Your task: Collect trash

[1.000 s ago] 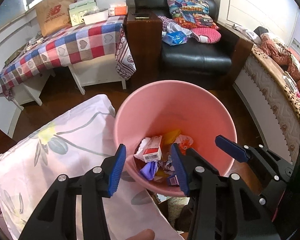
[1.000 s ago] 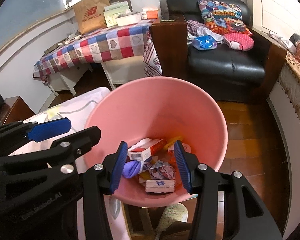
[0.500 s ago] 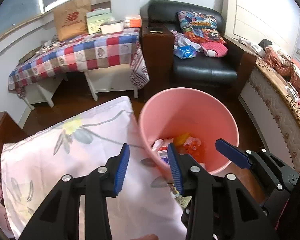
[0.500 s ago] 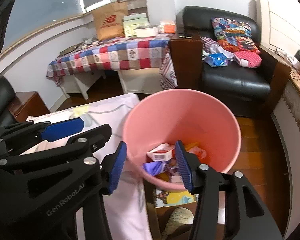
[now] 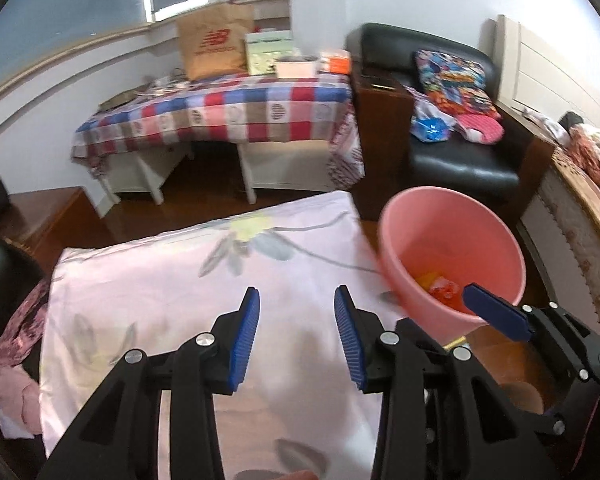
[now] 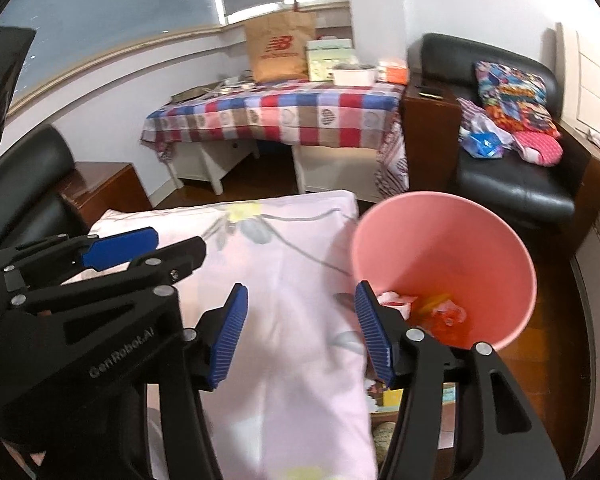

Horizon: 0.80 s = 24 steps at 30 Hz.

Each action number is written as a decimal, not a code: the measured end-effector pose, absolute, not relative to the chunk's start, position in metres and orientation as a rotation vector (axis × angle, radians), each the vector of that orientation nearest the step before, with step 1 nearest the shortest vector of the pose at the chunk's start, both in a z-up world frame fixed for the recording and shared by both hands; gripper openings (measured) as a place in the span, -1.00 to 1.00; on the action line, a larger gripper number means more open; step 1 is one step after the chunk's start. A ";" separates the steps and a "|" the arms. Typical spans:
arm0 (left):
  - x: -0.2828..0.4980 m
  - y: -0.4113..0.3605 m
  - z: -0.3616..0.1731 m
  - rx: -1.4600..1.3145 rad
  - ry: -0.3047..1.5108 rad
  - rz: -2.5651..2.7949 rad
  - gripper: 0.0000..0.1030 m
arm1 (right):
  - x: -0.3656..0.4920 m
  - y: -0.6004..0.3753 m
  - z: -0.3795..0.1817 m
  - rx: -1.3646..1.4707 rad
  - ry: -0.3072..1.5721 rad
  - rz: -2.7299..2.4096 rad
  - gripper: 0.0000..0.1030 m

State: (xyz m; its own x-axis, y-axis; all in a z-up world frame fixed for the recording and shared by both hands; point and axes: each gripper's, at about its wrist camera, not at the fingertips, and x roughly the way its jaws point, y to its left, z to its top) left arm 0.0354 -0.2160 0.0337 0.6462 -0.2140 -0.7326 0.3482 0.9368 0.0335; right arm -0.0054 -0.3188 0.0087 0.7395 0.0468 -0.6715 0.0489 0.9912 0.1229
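Trash (image 6: 440, 312) (crumpled wrappers) fills round, smooth pink bin (image 6: 460, 240).

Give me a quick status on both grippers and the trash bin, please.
Left gripper and right gripper open, empty, over floral cloth. Pink bin upright beside cloth, trash inside. Nothing blocking.

Two black plastic grippers, left gripper (image 5: 296, 332) and right gripper (image 6: 300, 334), are fitted with ribbed blue pads, silver screws and embossed "GenRobot.AI" lettering.
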 end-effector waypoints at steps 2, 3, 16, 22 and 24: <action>0.032 -0.201 0.035 0.172 0.797 -0.294 -0.24 | -0.005 -0.307 0.010 0.130 0.739 0.021 0.09; 0.030 -0.194 0.036 0.173 0.792 -0.280 -0.24 | -0.005 -0.303 0.010 0.128 0.737 0.027 0.09; 0.011 -0.109 0.029 0.092 0.774 -0.140 -0.25 | -0.012 -0.249 0.008 0.056 0.720 0.053 0.09; 0.007 -0.094 0.018 0.101 0.769 -0.106 -0.25 | -0.014 -0.243 -0.002 0.039 0.729 0.039 0.09; 0.006 -0.089 0.014 0.097 0.774 -0.097 -0.26 | -0.015 -0.240 -0.007 0.036 0.739 0.042 0.09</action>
